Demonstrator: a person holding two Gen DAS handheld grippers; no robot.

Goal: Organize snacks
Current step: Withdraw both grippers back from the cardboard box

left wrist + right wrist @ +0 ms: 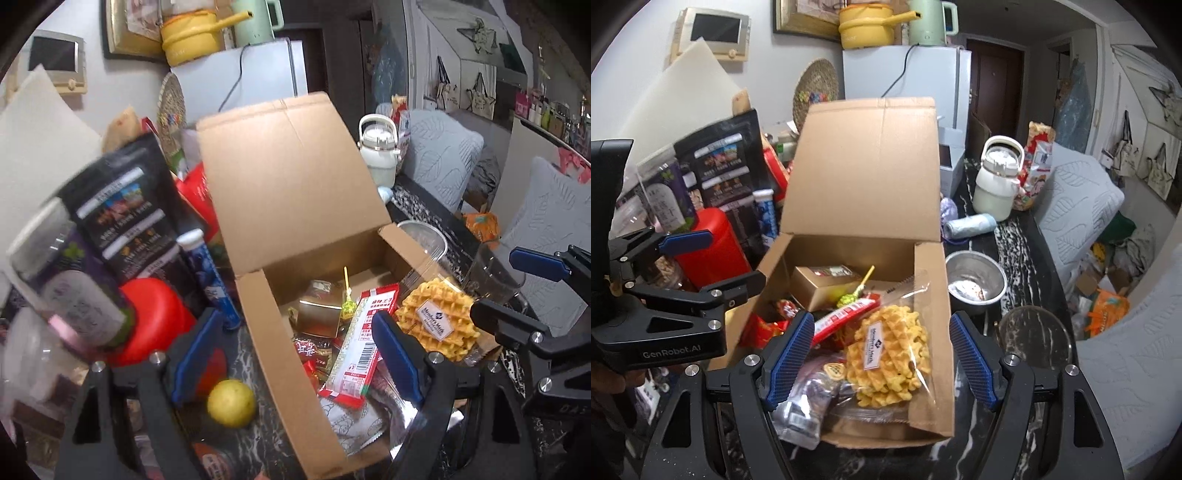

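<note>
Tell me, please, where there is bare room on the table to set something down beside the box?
Bare marble shows right of the cardboard box, between the steel bowl and the tissue roll. Left of the box is crowded: red canister, black pouches, lemon.

This is a lived-in home, a small flat where kitchen and sitting corner share one room. Far across the scene a white fridge carries a yellow pot and a pale green kettle, with a door intercom on the wall to the left. On the right stand cushioned seats with grey leaf-quilted pillows, tote bags hanging behind them. The near marble-patterned table is crowded — a white jug, a steel bowl, snack packets and a cardboard box.
</note>
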